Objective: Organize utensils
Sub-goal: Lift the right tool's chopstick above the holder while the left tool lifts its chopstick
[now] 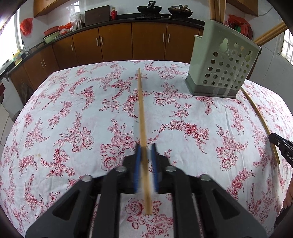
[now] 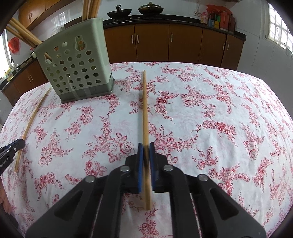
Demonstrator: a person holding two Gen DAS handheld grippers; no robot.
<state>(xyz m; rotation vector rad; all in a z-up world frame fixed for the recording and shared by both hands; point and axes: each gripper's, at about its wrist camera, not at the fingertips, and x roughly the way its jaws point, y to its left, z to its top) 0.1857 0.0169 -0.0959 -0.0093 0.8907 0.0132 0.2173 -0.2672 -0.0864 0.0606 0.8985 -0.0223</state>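
Brown wooden kitchen cabinets [image 1: 117, 44] under a dark countertop fill the background, with two dark woks [image 2: 119, 12] on the stove. Nearer stands a table under a white tablecloth printed with red roses [image 1: 73, 113]. On the cloth sits a pale green perforated plastic utensil holder [image 1: 221, 67], upright on a darker base, with several long bamboo chopsticks [image 2: 89, 9] sticking out of its top and leaning to different sides. The left gripper [image 1: 146, 146], black with blue pads, is closed on a light bamboo chopstick [image 1: 141, 102]: the stick runs straight between the two pads, its long part reaching forward over the cloth and its short end [image 1: 148, 205] poking back under the gripper body. The right gripper [image 2: 146, 145] is likewise clamped on a second light bamboo chopstick [image 2: 144, 102], which passes between its blue pads with a dark stain at the grip, its far tip pointing toward the cabinets. In each view the other gripper's black tip shows at the frame edge beside its own stick. The holder stands between the two grippers, well ahead of both.
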